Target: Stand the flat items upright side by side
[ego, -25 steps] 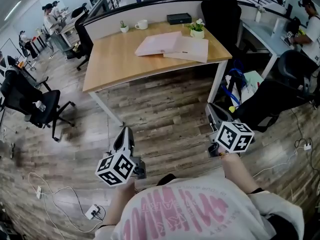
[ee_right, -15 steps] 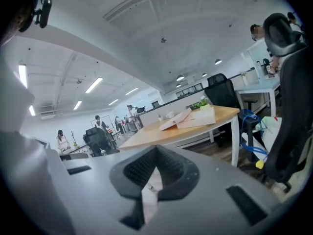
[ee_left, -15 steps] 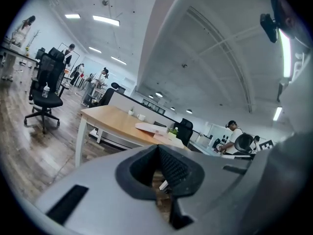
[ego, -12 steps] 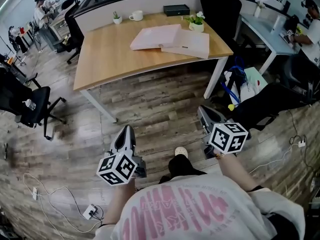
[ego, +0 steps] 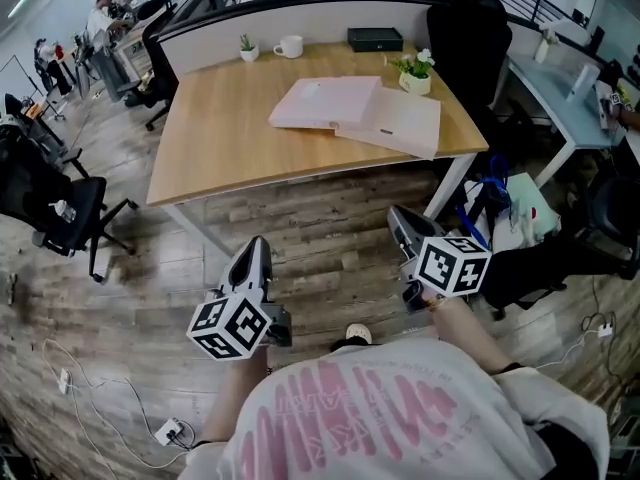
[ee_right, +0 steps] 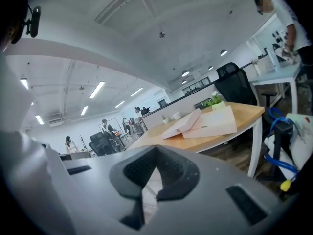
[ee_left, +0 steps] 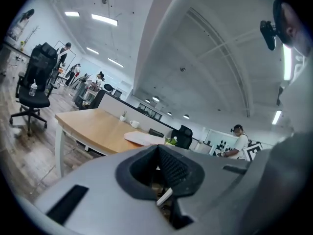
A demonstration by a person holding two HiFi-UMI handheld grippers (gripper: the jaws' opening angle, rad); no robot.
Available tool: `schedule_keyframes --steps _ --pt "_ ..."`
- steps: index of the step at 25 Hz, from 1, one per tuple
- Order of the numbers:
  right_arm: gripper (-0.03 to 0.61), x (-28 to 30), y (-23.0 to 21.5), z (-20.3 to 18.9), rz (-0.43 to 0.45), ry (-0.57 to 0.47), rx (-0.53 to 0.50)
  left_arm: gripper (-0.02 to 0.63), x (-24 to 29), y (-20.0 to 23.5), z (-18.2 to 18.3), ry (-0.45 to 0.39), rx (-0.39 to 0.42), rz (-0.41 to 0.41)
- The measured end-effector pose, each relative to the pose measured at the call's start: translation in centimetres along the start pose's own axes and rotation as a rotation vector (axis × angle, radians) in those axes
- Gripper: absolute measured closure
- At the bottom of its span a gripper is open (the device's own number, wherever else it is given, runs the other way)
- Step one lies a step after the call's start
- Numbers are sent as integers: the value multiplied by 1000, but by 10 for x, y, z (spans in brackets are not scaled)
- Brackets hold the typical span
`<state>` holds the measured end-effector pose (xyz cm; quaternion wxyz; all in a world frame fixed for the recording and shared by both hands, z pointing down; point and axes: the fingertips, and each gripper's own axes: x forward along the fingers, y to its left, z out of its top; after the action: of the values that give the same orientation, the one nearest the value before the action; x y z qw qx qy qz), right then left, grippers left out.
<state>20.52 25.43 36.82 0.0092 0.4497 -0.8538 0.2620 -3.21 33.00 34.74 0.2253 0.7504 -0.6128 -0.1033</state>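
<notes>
Two flat pink folders lie on the wooden desk (ego: 220, 138): a thicker one (ego: 322, 102) and a paler one (ego: 396, 124) overlapping its right side. They also show in the right gripper view as the thicker folder (ee_right: 182, 124) and the paler folder (ee_right: 216, 123). Both grippers are held over the floor in front of the desk, well short of the folders. My left gripper (ego: 255, 250) is shut and holds nothing. My right gripper (ego: 398, 220) is likewise shut and empty. In each gripper view the jaws meet with no gap, the left gripper (ee_left: 157, 150) and the right gripper (ee_right: 156, 152).
At the desk's back stand a white mug (ego: 290, 46), a small plant (ego: 247, 50), a black box (ego: 374, 38) and a flowering pot plant (ego: 418, 71). Black office chairs (ego: 470, 28) (ego: 50, 203) flank the desk. Bags (ego: 505, 208) lie at right, a power strip (ego: 165, 431) on the floor.
The person has stepped toward the desk, so both grippers sit closer to its front edge. Both stay shut and empty. The folders have not moved.
</notes>
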Motion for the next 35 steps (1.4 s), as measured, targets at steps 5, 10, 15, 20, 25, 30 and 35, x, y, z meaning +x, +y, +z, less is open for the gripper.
schedule_keyframes --steps 5,10,15,20,25,30,35 --pt "580 33 -36 28 15 13 0 611 45 2 5 -25 10 52" --pt "580 59 -76 48 2 26 7 611 83 2 -5 -40 -38 85" --pt "580 78 -106 43 -26 64 43 611 112 2 -20 18 -63 84" --pt "580 102 -127 38 -55 90 80 611 143 10 -22 45 -57 85" --pt "580 143 -148 51 -81 93 81 611 193 29 -17 68 -68 78" --pt "580 186 -166 75 -98 80 102 611 250 50 -5 112 -55 93" --pt "580 230 -172 116 -94 10 136 611 302 68 28 97 -74 66"
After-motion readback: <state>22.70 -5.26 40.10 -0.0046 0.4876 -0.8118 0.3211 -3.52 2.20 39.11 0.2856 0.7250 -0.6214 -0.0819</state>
